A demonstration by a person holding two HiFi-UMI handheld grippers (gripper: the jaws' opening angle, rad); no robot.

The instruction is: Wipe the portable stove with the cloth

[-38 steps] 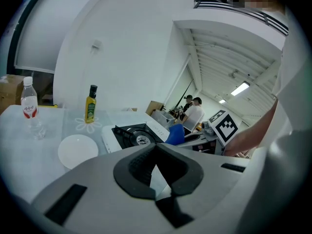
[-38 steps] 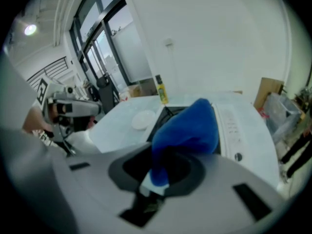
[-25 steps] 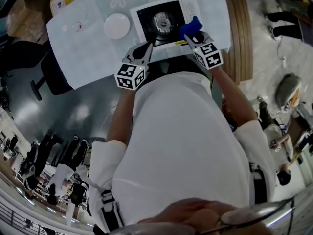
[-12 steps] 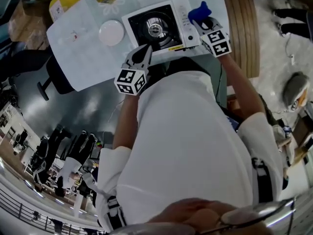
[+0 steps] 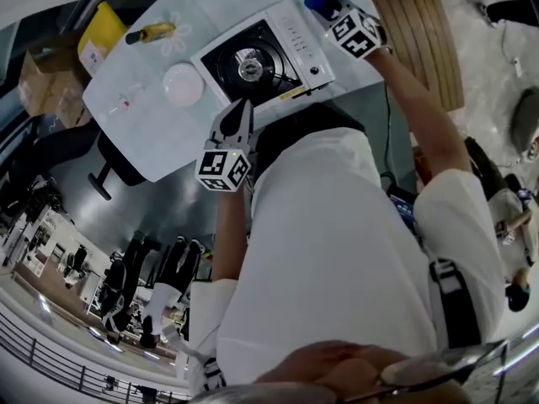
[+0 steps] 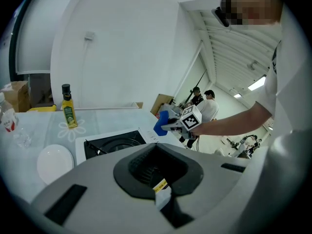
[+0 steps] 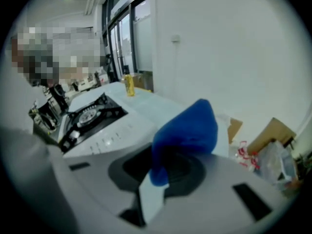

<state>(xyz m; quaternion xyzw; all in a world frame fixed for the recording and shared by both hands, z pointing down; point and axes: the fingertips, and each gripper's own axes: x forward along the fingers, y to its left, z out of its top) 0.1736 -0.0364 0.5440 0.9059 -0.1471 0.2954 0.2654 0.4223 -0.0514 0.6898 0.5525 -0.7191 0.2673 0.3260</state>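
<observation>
The right gripper [image 7: 155, 182] has its jaws pinched on the blue cloth [image 7: 187, 130], which bunches up out of them and hides part of the gripper's dark recess. From the cloth, the portable stove [image 7: 114, 133] lies at about 10 o'clock in the right gripper view, with its black burner top [image 7: 90, 113] beyond the row of controls. In the head view the cloth is at about 1 o'clock from the stove, past its control end and off the burner top. The left gripper view shows the cloth raised beside that far corner; I cannot tell whether it brushes the casing. The left gripper [image 5: 241, 108] has its jaws pressed together with nothing between them. It sits at about 6 o'clock from the stove in the head view, at the near edge of the pale table [image 5: 156, 137], pointing towards the stove and apart from it. A white plate [image 5: 184, 84] rests on the table at about 8 o'clock from the stove, just beside it. A yellow bottle [image 5: 152, 32] stands at about 10 o'clock on a flower-shaped mat [image 5: 181, 39]. Further out, a yellow box [image 5: 103, 34] and cardboard boxes [image 5: 38, 82] sit beyond the table's far left end. A black office chair [image 5: 118, 154] is at the table's left side, and a slatted wooden surface [image 5: 421, 23] lies at 3 o'clock from the stove.
</observation>
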